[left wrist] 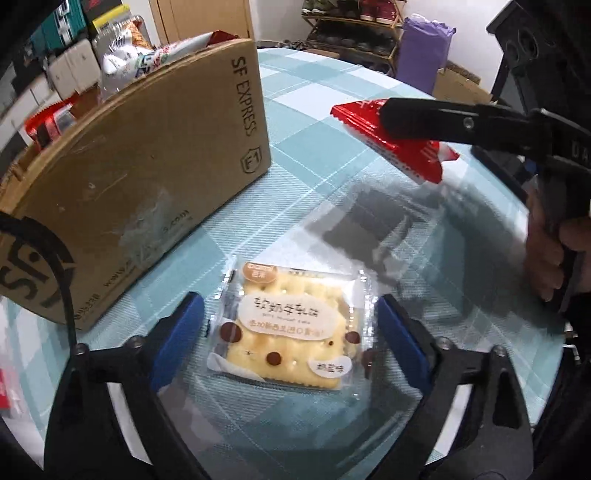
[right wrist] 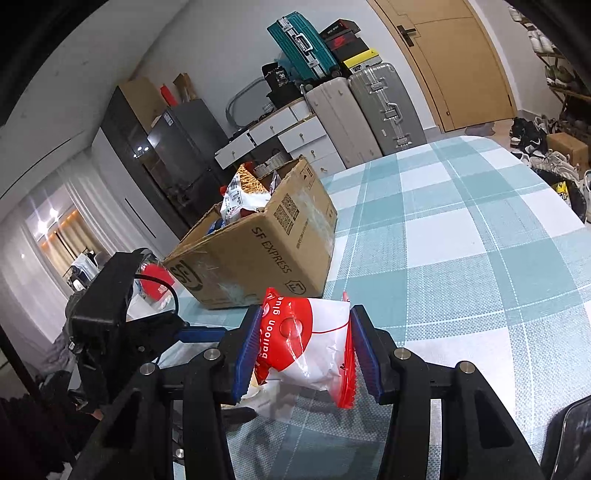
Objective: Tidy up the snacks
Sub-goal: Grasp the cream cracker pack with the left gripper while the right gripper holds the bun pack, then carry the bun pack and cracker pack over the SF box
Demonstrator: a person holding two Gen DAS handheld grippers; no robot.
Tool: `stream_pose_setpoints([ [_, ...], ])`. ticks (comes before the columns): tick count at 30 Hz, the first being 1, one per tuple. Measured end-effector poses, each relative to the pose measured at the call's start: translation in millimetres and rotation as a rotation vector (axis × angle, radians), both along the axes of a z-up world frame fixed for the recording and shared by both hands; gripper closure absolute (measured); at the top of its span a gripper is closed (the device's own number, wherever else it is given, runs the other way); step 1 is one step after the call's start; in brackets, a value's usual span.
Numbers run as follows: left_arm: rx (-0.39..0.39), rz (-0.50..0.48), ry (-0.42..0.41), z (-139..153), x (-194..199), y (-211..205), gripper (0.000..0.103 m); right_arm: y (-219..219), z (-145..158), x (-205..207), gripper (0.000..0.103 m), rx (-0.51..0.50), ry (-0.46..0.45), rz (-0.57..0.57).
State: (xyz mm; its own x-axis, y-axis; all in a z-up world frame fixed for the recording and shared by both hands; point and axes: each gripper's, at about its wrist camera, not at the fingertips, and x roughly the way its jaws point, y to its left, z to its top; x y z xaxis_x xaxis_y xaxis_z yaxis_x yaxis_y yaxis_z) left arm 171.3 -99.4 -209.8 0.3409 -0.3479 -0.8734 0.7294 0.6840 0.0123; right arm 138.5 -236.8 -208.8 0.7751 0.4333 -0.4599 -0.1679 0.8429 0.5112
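Observation:
A clear-wrapped cracker packet (left wrist: 288,325) lies flat on the checked tablecloth. My left gripper (left wrist: 290,332) is open, its blue pads either side of the packet, apart from it. My right gripper (right wrist: 304,347) is shut on a red and white snack bag (right wrist: 308,343) and holds it above the table; it also shows in the left wrist view (left wrist: 391,136), right of the box. A cardboard SF Express box (left wrist: 147,173) stands at the left with several snack packets in it; it also shows in the right wrist view (right wrist: 258,247).
The table (right wrist: 461,240) has a teal and white checked cloth. A red packet (right wrist: 155,280) lies left of the box. Suitcases (right wrist: 369,107), drawers and a door stand behind the table. A shoe rack (left wrist: 354,33) stands beyond its far edge.

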Motion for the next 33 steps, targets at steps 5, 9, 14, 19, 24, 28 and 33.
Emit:
stream_pose_setpoints([
  [5, -0.032, 0.023, 0.012, 5.9, -1.2, 8.9, 0.036, -0.3, -1.0, 0.4, 0.054, 0.011, 0.002, -0.004],
  [9, -0.036, 0.043, 0.015, 10.0, -5.0, 15.3, 0.039, -1.3, -2.1, 1.1, 0.054, 0.019, 0.006, -0.005],
  [14, -0.057, 0.09, 0.02, 10.7, -15.7, 27.6, 0.039, -4.2, -3.4, 2.1, 0.054, 0.031, 0.008, -0.012],
  [19, -0.095, 0.141, -0.026, 28.9, -37.5, 49.2, 0.039, -3.7, -2.5, 1.2, 0.054, 0.034, -0.004, 0.003],
  [24, -0.118, 0.21, -0.091, 55.3, -55.1, 65.7, 0.039, -0.8, 0.6, -2.9, 0.054, 0.027, -0.024, 0.006],
  [28, -0.134, 0.265, -0.135, 80.3, -60.7, 76.8, 0.039, 4.1, 8.8, -7.2, 0.054, 0.022, -0.029, 0.02],
  [33, -0.157, 0.338, -0.153, 109.9, -61.4, 97.4, 0.039, 17.7, 41.2, -16.2, 0.054, -0.004, -0.08, 0.052],
])
